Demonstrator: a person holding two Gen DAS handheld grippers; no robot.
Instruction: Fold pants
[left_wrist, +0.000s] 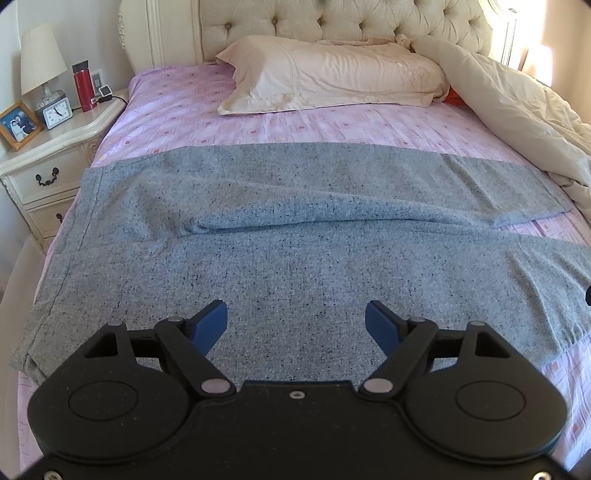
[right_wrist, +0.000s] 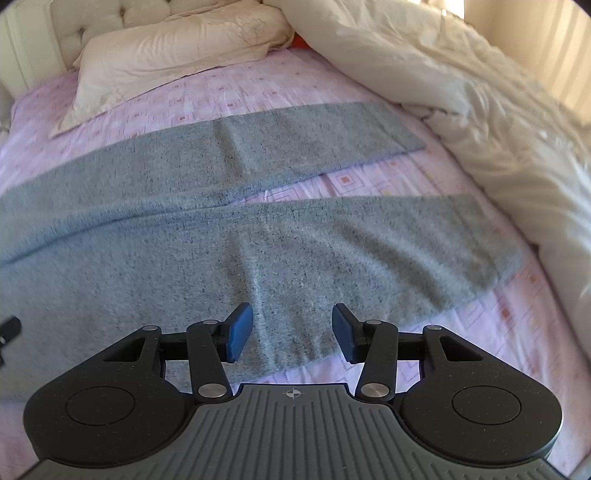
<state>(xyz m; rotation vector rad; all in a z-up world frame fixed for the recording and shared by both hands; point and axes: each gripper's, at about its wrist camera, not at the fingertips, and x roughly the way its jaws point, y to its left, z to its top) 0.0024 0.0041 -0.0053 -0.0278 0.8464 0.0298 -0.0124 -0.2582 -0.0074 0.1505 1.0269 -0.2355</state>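
Grey pants (left_wrist: 295, 236) lie flat across the pink bedsheet (left_wrist: 177, 107), legs splayed apart. Left gripper (left_wrist: 295, 325) and right gripper (right_wrist: 293, 332) both hover spread, gripping nothing. Looks like pre-fold: next, pinch the near leg's edge.

Both wrist cams angled down, close, prob. sharing pants (left_wrist: 295, 258) mid-section

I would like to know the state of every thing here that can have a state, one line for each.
Pants: spread flat on the bed, unfolded, legs apart.
Left gripper: open, empty, above the pants.
Right gripper: open, empty, above the near leg.
Duvet: bunched at the bed's side.
Nightstand drawer: closed.
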